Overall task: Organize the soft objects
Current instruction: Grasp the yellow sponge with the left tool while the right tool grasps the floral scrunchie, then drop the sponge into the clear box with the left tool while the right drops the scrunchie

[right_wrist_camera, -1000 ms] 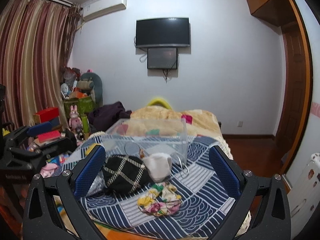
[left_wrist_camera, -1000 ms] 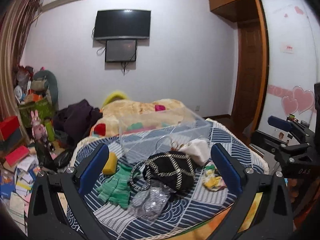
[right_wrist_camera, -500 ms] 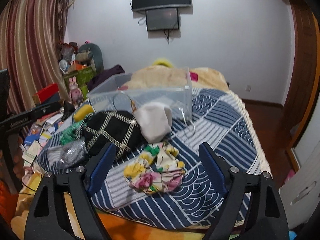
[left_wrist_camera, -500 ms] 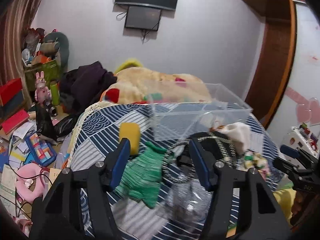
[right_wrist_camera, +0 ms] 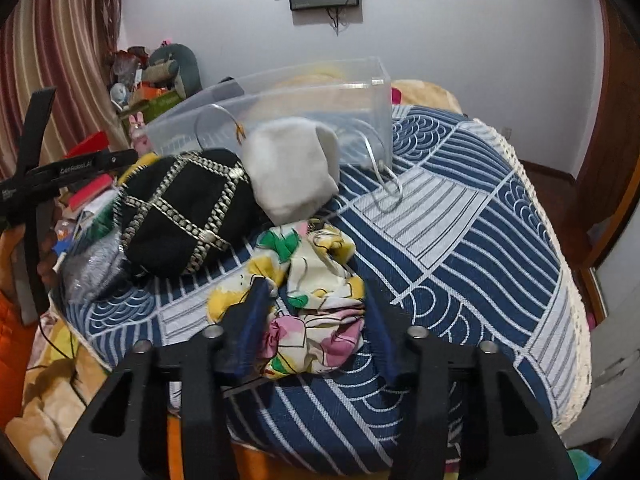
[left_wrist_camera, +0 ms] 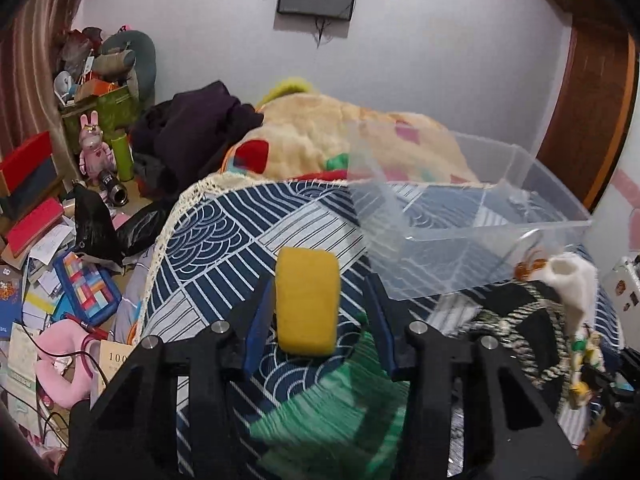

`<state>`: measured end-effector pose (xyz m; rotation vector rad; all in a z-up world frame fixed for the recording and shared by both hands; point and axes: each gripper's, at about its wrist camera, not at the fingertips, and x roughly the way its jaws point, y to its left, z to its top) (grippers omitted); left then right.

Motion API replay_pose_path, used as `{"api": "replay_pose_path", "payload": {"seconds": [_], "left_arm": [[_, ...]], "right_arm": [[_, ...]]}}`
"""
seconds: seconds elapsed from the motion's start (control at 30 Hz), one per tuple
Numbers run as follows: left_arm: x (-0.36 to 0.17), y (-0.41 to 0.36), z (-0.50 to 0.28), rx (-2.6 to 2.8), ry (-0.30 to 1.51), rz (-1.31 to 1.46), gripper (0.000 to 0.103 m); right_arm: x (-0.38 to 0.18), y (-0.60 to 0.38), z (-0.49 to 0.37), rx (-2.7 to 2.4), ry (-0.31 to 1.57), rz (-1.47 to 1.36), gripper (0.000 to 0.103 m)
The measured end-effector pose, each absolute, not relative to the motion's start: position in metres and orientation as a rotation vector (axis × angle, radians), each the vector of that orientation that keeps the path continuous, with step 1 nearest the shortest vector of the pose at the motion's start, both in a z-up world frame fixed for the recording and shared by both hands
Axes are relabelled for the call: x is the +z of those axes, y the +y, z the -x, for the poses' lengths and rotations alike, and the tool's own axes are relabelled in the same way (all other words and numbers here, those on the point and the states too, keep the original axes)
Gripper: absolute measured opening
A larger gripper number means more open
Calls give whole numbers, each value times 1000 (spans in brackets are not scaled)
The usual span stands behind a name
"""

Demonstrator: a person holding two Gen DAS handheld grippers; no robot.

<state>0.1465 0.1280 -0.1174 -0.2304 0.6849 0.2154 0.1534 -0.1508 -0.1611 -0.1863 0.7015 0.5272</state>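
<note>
Yellow sponge (left_wrist_camera: 307, 301) is framed between the left tool (left_wrist_camera: 316, 322) fingers, jaws open, not yet pinched — it stands on end on the bed (left_wrist_camera: 224, 240), long axis pointing away toward the clear bin (left_wrist_camera: 480, 216). Flowered cloth (right_wrist_camera: 304, 300) is straddled by the open right tool (right_wrist_camera: 316, 320) — crumpled, no clear axis.

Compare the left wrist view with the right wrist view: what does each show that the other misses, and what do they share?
Only the left wrist view shows the yellow sponge between the left gripper fingers, the green glove below it, and the pink bunny among the floor clutter.

Only the right wrist view shows the right gripper open around the floral cloth, and the silver pouch.

Both show the clear bin, the black bag, the white sock and the blue quilt.
</note>
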Motion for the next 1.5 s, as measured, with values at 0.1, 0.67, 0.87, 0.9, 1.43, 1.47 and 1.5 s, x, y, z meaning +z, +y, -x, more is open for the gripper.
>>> {"api": "replay_pose_path", "payload": {"seconds": [0.1, 0.67, 0.87, 0.9, 1.43, 1.47, 1.5], "left_arm": [[-128, 133, -154, 222, 713, 248, 42], [-115, 144, -135, 197, 648, 304, 25], [-85, 131, -119, 150, 567, 300, 24], [-79, 128, -118, 141, 553, 293, 24], [-30, 84, -165, 7, 481, 181, 24], [-31, 82, -170, -3, 486, 176, 24], [-33, 79, -174, -8, 492, 171, 24]], "right_arm": [[-159, -154, -154, 519, 695, 188, 19], [-116, -172, -147, 487, 543, 148, 12], [-92, -164, -152, 482, 480, 142, 12], [-88, -162, -154, 481, 466, 142, 12], [-49, -108, -216, 538, 376, 156, 12], [-51, -104, -223, 548, 392, 148, 12], [-54, -102, -227, 553, 403, 142, 12]]}}
